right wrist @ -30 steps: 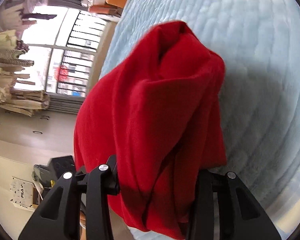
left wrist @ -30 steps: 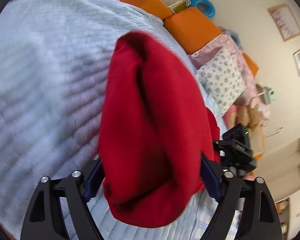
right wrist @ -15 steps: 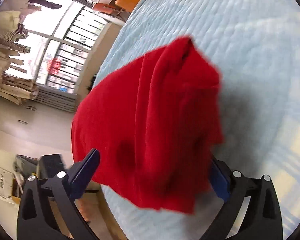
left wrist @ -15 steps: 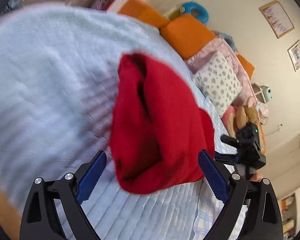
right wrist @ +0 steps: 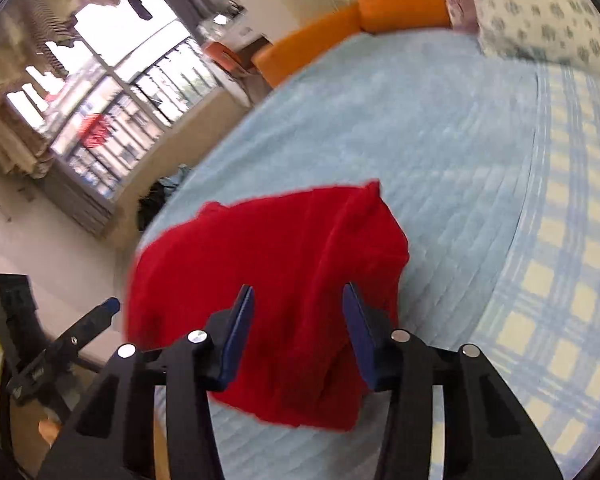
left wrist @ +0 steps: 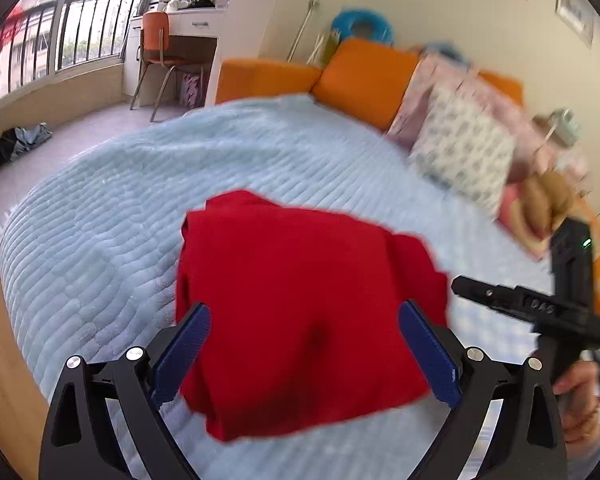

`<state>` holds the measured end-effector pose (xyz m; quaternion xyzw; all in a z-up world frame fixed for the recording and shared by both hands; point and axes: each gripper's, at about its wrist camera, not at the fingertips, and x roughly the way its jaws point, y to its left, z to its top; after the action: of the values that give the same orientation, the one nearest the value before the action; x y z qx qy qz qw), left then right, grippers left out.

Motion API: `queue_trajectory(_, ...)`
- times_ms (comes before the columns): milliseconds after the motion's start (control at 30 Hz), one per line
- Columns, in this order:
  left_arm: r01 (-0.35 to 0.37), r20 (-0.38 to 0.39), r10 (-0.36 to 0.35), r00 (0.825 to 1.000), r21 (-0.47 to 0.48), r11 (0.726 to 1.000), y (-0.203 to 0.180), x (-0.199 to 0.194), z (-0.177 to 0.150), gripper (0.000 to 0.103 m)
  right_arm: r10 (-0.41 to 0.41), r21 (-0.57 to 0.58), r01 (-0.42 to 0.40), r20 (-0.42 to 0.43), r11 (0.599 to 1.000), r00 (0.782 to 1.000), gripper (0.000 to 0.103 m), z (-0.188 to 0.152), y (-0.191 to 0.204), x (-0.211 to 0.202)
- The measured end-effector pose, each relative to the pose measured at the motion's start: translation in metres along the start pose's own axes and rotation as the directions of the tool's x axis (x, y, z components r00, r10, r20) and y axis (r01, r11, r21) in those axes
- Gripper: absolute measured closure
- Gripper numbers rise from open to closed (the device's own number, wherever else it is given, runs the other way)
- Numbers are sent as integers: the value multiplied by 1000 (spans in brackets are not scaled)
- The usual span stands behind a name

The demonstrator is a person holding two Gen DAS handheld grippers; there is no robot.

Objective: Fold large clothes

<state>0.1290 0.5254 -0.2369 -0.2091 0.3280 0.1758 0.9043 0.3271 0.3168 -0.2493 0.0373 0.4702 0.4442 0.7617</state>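
A red garment (left wrist: 300,300), folded into a thick bundle, lies on the light blue bedspread (left wrist: 140,200). My left gripper (left wrist: 304,310) hovers above its near edge, open wide, with the blue pads clear of the cloth. In the right wrist view the same red garment (right wrist: 280,260) rests on the bedspread (right wrist: 420,140) below my right gripper (right wrist: 298,291). That gripper's jaws are closing and stand partly apart. No cloth is pinched between them.
Orange cushions (left wrist: 364,76) and patterned pillows (left wrist: 460,148) line the far side of the bed. A checked sheet (right wrist: 560,280) covers the right part. An orange chair (left wrist: 156,40) and dark clothes on the floor (left wrist: 20,140) lie beyond. A hand (left wrist: 580,392) holds the other gripper at right.
Both grippers let go of the red garment, rose and pulled back. The garment now lies on the bed. The right jaws swung wide, then narrowed again.
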Motion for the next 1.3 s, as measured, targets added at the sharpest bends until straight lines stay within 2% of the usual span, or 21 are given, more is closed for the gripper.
queue_trajectory(67, -42, -39, 42, 998, 10, 999, 4, 23, -2, 7, -18, 30, 19, -34, 999, 999, 59, -5, -8, 23)
queue_trajectory(167, -95, -31, 97, 995, 74, 993, 3, 40, -7, 7, -73, 17, 74, -47, 997, 996, 61, -15, -14, 44)
queue_trajectory(333, -114, -17, 115, 993, 60, 992, 2, 44, -4, 5, -160, -52, 158, -25, 986, 987, 60, -15, -4, 49)
queue_trajectory(367, -128, -14, 129, 991, 65, 990, -1, 42, -2, 5, -177, -77, 176, -16, 981, 984, 57, -16, 0, 45)
queue_trajectory(433, -154, 6, 154, 988, 81, 985, -9, 32, -3, 5, -184, -107, 183, 0, 977, 983, 38, -18, 9, 34)
queue_trajectory(467, -166, 22, 165, 986, 83, 983, -14, 22, -4, 5, -178, -123, 179, 18, 976, 984, 23, -21, 14, 23)
queue_trajectory(533, -174, 44, 171, 984, 77, 982, -22, 4, -6, 5, -176, -158, 184, 62, 970, 982, 21, -26, 26, 2)
queue_trajectory(600, -202, 86, 197, 977, 56, 978, -29, -18, -9, 5, -185, -193, 207, 127, 959, 974, 15, -37, 40, -27)
queue_trajectory(667, -251, 128, 245, 961, 37, 967, -38, -42, -17, 4, -205, -222, 250, 204, 942, 957, 11, -53, 52, -55)
queue_trajectory(800, -302, 193, 293, 936, 17, 953, -54, -83, -39, 3, -227, -250, 301, 286, 920, 931, 10, -87, 63, -90)
queue_trajectory(933, -331, 230, 319, 919, 13, 944, -64, -105, -62, 3, -258, -280, 353, 324, 893, 910, 10, -114, 68, -99)
queue_trajectory(1067, -370, 258, 352, 900, 24, 929, -70, -113, -85, 3, -257, -261, 354, 340, 898, 904, 10, -134, 64, -102)
queue_trajectory(1133, -373, 259, 356, 898, 19, 928, -69, -114, -94, 3, -269, -259, 372, 358, 891, 894, 10, -144, 62, -102)
queue_trajectory(1233, -369, 252, 356, 900, 7, 929, -63, -110, -104, 3, -273, -267, 403, 416, 875, 867, 10, -157, 63, -106)
queue_trajectory(1300, -372, 247, 360, 900, 1, 928, -59, -106, -110, 3, -265, -270, 407, 438, 873, 859, 10, -162, 62, -107)
